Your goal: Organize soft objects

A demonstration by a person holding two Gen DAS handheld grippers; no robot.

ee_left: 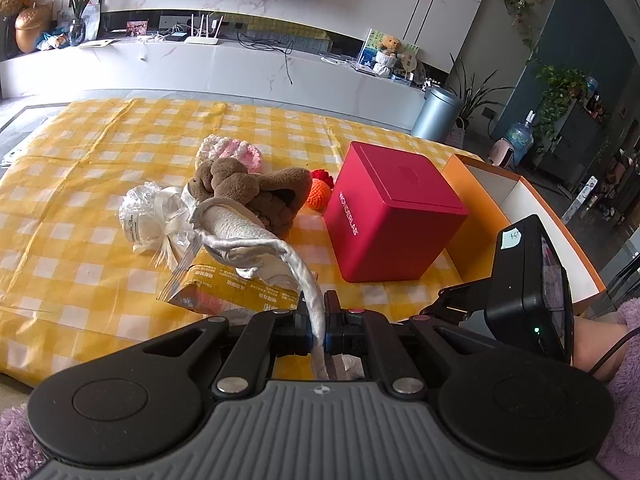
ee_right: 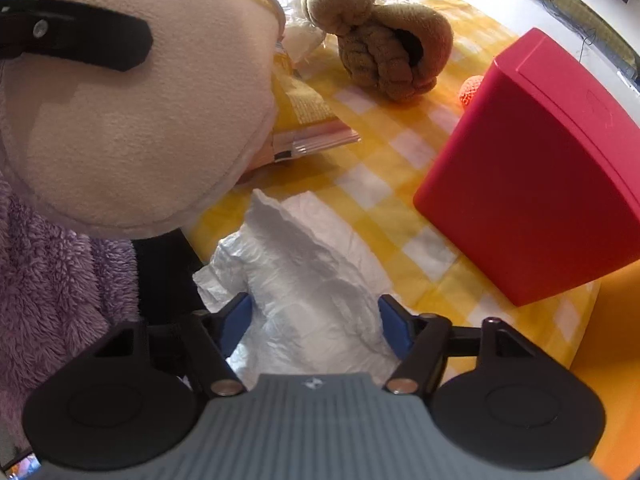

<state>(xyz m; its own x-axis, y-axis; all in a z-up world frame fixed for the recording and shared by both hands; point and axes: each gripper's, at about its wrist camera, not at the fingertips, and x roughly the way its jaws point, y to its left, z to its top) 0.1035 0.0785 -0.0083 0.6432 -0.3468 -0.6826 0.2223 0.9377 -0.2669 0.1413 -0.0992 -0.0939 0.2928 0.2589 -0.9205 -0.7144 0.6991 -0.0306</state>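
The left gripper (ee_left: 318,330) pinches shut on the edge of a cream pad (ee_left: 240,226), lifting it above the checked cloth (ee_left: 80,168), long axis pointing away toward the brown plush toy (ee_left: 256,190), probably for boxing, while the right gripper (ee_right: 316,320) gapes wide over a white tissue (ee_right: 304,280).

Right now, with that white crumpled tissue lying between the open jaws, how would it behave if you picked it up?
The white tissue looks thin and creased, so it would probably flop and crush rather than hold its shape. It seems very light, likely lifting easily off the yellow checked cloth. Being flat and crumpled, it shouldn't roll away.
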